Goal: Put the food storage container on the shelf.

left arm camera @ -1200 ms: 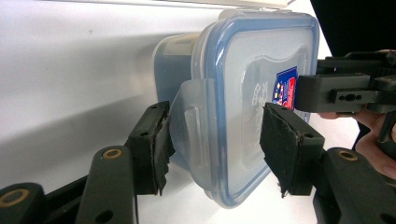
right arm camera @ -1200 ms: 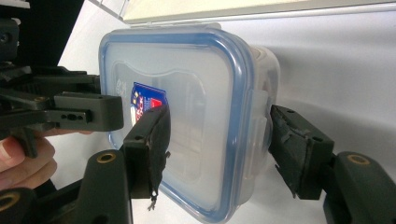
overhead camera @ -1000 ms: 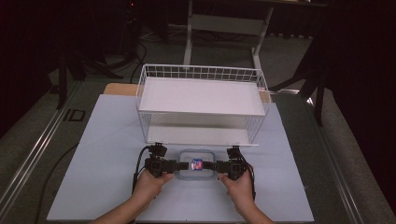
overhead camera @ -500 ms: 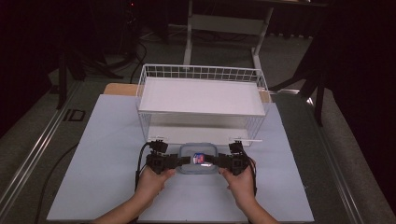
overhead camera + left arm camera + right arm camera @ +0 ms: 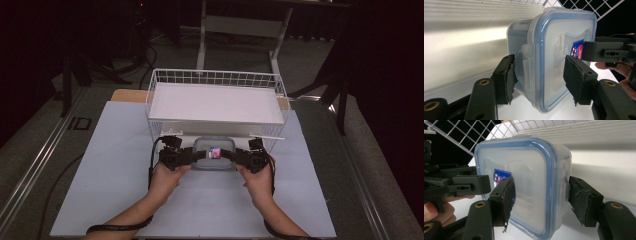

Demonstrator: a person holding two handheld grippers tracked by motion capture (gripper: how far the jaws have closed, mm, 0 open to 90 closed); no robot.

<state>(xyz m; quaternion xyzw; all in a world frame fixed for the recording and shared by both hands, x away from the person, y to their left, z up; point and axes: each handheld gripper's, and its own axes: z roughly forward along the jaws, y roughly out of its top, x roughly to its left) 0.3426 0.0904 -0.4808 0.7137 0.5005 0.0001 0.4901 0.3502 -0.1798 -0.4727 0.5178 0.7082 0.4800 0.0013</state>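
Slippage looked the likeliest trouble, since the left gripper (image 5: 196, 156) and right gripper (image 5: 231, 155) each pinched one end of the lidded plastic container (image 5: 215, 152) aloft just before the wire basket (image 5: 215, 79), whose rim could snag it.

A staged recording bench in a dim lab or studio, not a home.

A pale sheet (image 5: 100, 170) covers the tabletop almost to its edges, lit brightly while the surrounding room stays dark. Grey carpeted floor (image 5: 35, 145) with a metal rail (image 5: 30, 172) runs beside the table's left edge, and cables (image 5: 145, 55) trail across the floor beyond the far edge. Black stand legs (image 5: 70, 75) and the pale frame of a second desk (image 5: 240, 25) stand behind. A white wire basket (image 5: 215, 80) holding a white board sits alone at the far edge, like a set-up prop.
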